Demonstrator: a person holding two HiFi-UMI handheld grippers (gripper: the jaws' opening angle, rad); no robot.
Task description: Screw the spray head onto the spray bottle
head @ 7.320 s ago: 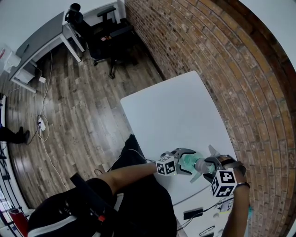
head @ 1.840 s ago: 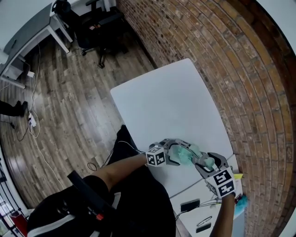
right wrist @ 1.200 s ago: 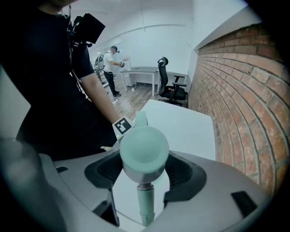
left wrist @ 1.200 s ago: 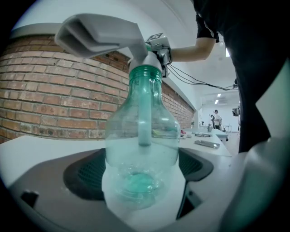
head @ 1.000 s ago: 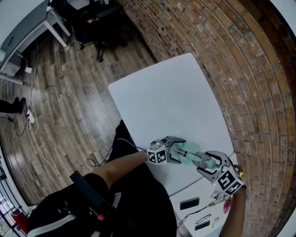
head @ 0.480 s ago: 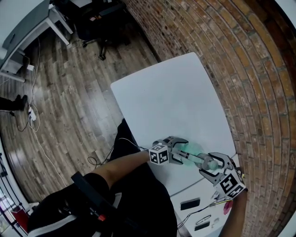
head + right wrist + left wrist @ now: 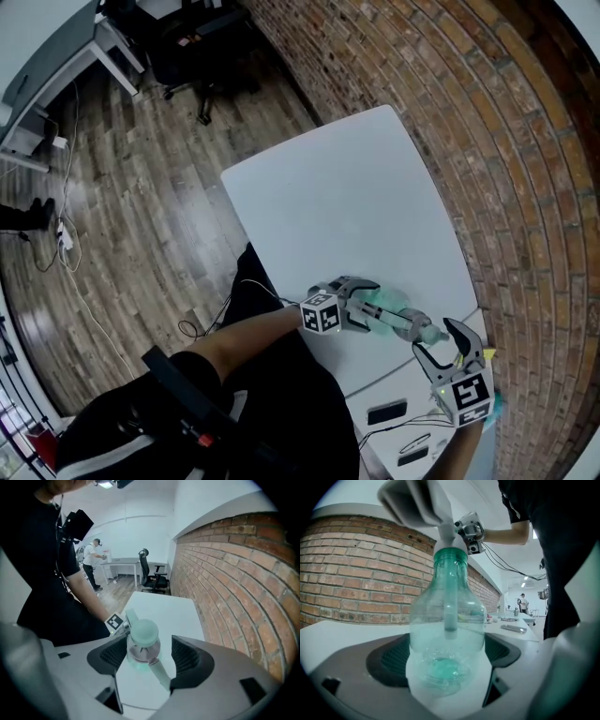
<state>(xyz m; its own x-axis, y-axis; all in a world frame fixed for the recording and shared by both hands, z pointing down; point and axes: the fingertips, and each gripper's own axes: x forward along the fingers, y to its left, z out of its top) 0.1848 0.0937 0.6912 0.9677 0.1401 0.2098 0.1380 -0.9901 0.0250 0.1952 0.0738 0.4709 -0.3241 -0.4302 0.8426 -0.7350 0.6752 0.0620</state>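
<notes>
The clear green spray bottle (image 7: pixel 382 313) lies tilted over the white table (image 7: pixel 347 206), and my left gripper (image 7: pixel 367 307) is shut on its body. In the left gripper view the bottle (image 7: pixel 445 634) fills the space between the jaws, its dip tube inside, with the pale spray head (image 7: pixel 417 503) sitting on the green collar. The spray head (image 7: pixel 427 330) points towards my right gripper (image 7: pixel 437 341), which stands open just off its end. In the right gripper view the spray head (image 7: pixel 143 639) sits between the open jaws of my right gripper (image 7: pixel 143 656), with a gap on either side.
A brick wall (image 7: pixel 487 169) runs along the table's right side. A black device (image 7: pixel 386 411) and cables lie at the table's near end. An office chair (image 7: pixel 202 47) and a desk (image 7: pixel 56 84) stand on the wood floor beyond. A person (image 7: pixel 91 557) stands far off.
My right gripper was closed around the spray head, then opened and drew back towards the near right. The left gripper and the bottle have stayed almost in place.
</notes>
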